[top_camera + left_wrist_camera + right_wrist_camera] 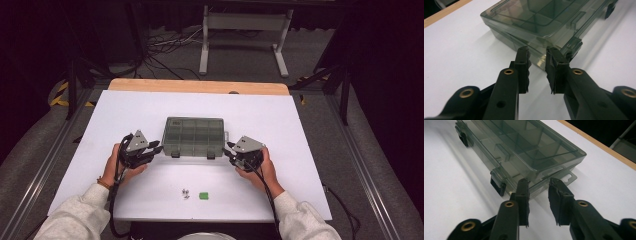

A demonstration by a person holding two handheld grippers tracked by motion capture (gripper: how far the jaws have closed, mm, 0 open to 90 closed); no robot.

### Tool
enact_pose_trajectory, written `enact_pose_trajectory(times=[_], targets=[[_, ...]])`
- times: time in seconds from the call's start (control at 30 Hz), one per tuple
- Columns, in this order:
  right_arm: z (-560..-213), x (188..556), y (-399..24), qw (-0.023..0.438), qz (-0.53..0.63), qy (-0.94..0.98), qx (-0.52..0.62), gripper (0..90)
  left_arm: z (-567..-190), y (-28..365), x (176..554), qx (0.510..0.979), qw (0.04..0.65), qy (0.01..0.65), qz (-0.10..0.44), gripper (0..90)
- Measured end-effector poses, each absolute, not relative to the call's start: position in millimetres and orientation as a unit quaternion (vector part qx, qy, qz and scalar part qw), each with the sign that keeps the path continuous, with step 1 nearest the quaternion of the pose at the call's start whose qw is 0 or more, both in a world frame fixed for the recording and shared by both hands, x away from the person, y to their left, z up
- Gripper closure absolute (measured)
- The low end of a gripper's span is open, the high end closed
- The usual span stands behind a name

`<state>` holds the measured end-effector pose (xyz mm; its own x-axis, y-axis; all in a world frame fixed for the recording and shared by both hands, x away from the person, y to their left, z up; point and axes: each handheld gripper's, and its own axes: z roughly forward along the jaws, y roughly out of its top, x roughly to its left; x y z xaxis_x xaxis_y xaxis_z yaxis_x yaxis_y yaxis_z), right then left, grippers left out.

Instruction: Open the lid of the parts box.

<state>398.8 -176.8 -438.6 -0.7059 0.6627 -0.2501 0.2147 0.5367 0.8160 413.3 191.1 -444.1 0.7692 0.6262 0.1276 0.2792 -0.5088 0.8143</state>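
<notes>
In the middle of the white table I see a smoky translucent compartment box, lid down, lying flat with its long axis running left to right across the table; its two dark latches face my side, toward the person.

At the left, the left gripper sits just off the box's near left corner, held in the person's left hand. From the left gripper view, its jaws stand a narrow gap apart with nothing between them, tips close to the corner of the box; I cannot tell whether they touch it.

Near the front edge of the table lie a small metal part and a green block, just beside each other and well apart from the box.

At the right, the right gripper sits at the box's near right corner, held in the right hand. Its own view shows the jaws likewise narrowly parted and empty, pointing at the corner of the box.

The gripper views give me what the high view blurs: the inner dividers under the lid and a flat hang tab at the box's end. The high view alone gives the table's wooden far edge in full and the small parts.
</notes>
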Motion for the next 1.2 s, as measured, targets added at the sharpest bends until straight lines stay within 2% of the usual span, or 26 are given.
enact_pose_trajectory(times=[0.1,0.17,0.33,0.67,1.2], targets=[[-438,400,-176,0.286,0.404,0.828,0.262,65.3,-442,188,414,0.842,0.414,0.266,0.22,66.8],[-436,400,-175,0.294,0.407,0.825,0.259,66.3,-441,187,415,0.84,0.413,0.269,0.226,62.8],[-433,400,-171,0.307,0.408,0.824,0.247,69.1,-438,185,420,0.838,0.413,0.267,0.238,60.1],[-424,398,-169,0.325,0.408,0.82,0.236,72.3,-433,182,424,0.834,0.418,0.254,0.254,64.0],[-417,400,-170,0.338,0.418,0.81,0.234,71.9,-426,179,427,0.827,0.421,0.252,0.274,63.5]])
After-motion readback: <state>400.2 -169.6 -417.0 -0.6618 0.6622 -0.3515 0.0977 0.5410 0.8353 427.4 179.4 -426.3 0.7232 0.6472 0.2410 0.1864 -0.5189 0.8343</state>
